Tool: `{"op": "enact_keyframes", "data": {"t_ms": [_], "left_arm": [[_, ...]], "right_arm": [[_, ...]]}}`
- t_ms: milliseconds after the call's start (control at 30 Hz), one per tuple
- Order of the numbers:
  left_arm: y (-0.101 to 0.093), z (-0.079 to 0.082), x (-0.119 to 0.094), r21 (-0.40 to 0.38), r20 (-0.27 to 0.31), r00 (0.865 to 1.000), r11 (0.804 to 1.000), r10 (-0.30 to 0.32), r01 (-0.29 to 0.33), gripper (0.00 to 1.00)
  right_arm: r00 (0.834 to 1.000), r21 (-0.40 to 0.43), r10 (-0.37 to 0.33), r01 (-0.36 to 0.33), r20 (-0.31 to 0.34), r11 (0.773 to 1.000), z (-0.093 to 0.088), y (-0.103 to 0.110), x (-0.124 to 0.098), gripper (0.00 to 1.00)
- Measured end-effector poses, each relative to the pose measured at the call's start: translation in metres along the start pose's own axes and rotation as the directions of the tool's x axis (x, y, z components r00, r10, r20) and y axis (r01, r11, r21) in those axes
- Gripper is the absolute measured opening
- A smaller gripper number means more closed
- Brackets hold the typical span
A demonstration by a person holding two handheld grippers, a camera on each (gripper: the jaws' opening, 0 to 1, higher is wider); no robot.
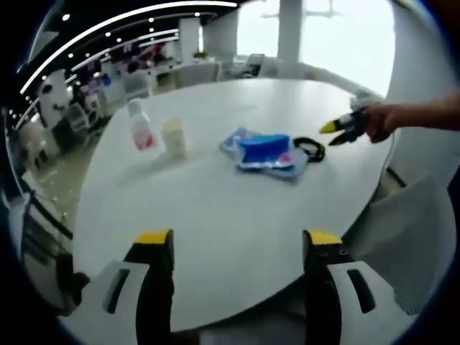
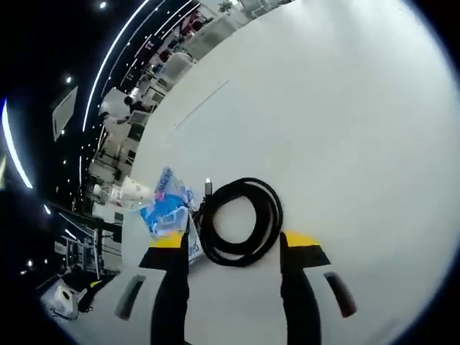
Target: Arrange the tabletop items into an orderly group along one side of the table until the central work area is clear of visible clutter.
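Four items sit mid-desk (image 1: 215,223): bottle (image 1: 141,128), cup (image 1: 174,136), blue packet (image 1: 264,152), coiled cable (image 2: 241,221). Your right gripper (image 2: 233,248) has jaws spread, cable lower centre between tips; lower squarely, pinch both loops. Left gripper (image 1: 233,244) jaws spread, empty, at frame bottom.

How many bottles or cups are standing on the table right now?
2. A clear bottle with a pink label and a pale cup stand side by side on the white table, left of the blue packet. The right gripper view shows them only partly, behind the packet.
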State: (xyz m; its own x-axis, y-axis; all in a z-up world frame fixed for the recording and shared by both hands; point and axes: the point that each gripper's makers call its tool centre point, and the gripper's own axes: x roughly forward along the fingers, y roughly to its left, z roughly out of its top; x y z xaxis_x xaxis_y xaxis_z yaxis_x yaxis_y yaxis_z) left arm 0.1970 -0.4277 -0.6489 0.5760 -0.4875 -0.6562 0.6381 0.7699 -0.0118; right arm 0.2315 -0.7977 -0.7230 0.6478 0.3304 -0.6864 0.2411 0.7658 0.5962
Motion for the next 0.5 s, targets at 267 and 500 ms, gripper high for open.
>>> {"op": "enact_keyframes", "data": {"t_ms": [267,500], "left_arm": [[0.005,0.003,-0.003,-0.020,0.024,1.000,1.000,0.011,-0.010,0.70],[0.002,0.002,-0.001,0.002,0.017,1.000,1.000,0.007,-0.007,0.71]], "right_arm": [[0.999,-0.047,0.037,-0.037,-0.012,0.998,-0.011,0.022,-0.008,0.55],[0.998,-0.099,0.060,-0.059,0.011,0.993,-0.012,0.041,-0.013,0.60]]}}
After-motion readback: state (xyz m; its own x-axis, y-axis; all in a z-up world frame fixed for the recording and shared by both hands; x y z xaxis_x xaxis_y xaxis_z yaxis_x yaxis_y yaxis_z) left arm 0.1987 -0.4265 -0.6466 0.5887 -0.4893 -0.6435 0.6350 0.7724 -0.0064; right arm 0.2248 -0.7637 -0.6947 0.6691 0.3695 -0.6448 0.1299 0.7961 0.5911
